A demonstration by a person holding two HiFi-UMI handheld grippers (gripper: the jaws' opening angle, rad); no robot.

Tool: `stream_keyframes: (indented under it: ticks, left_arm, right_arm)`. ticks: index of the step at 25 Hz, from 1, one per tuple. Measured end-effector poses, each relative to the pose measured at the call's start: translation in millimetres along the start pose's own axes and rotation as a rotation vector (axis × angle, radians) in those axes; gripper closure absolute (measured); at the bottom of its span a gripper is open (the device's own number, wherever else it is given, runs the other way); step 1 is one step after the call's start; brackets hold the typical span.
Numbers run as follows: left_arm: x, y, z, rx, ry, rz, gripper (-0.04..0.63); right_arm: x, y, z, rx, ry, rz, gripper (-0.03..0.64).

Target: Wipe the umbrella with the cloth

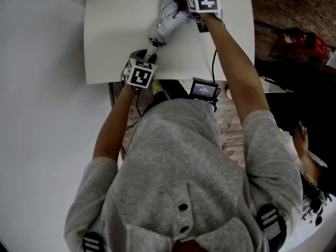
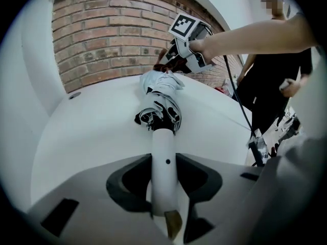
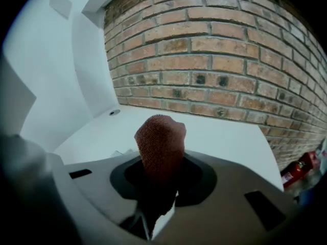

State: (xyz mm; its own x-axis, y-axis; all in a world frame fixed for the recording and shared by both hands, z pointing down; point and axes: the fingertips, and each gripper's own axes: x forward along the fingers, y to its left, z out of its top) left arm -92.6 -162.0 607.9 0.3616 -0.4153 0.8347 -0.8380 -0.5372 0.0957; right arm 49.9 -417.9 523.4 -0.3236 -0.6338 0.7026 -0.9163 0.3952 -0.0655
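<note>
A folded grey-white umbrella [image 1: 169,19] lies slanted on the white table [image 1: 115,35]. Its white handle [image 2: 163,162] runs between the jaws of my left gripper [image 2: 163,188], which is shut on it near the table's front edge [image 1: 143,56]. The bunched canopy [image 2: 159,103] points away from that gripper. My right gripper [image 1: 185,5] is at the umbrella's far end, shut on a reddish-brown cloth [image 3: 160,142] that sticks up out of its jaws [image 3: 161,180]. From the left gripper view, the cloth [image 2: 170,63] rests against the canopy's far tip.
A brick wall [image 3: 219,60] stands behind the table. A red fire extinguisher [image 3: 296,170] lies at the right by the wall. A person in black [image 2: 271,70] stands right of the table. A small screen device [image 1: 205,90] hangs below the table's front edge, with cables.
</note>
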Motion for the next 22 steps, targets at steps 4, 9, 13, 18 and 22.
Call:
stream_keyframes:
  ticks: [4,9,13,18,22]
  left_arm:
    - [1.1,-0.4,0.3,0.002,0.004,0.004,0.445]
    - [0.3,0.4,3.4,0.009,0.016,0.011,0.445]
    - [2.1,-0.6,4.6,0.014,0.021,0.008,0.445]
    - [4.7,4.2,2.4,0.018,0.029,0.016,0.445]
    - [6.3,2.8,0.8,0.019,0.032,0.011,0.445]
  right_arm:
    - [-0.7,-24.0,-20.7,0.008,0.051,-0.030,0.518]
    - [-2.8,-32.2,-54.2,-0.010,0.115,-0.055,0.518]
    - [-6.9,-20.2,-79.5,0.010,0.100,-0.036,0.520]
    - [-12.0,7.2,-104.2,0.068,0.081,0.004,0.520]
    - [-17.3,33.1,-116.2,0.070,0.059,0.029,0.522]
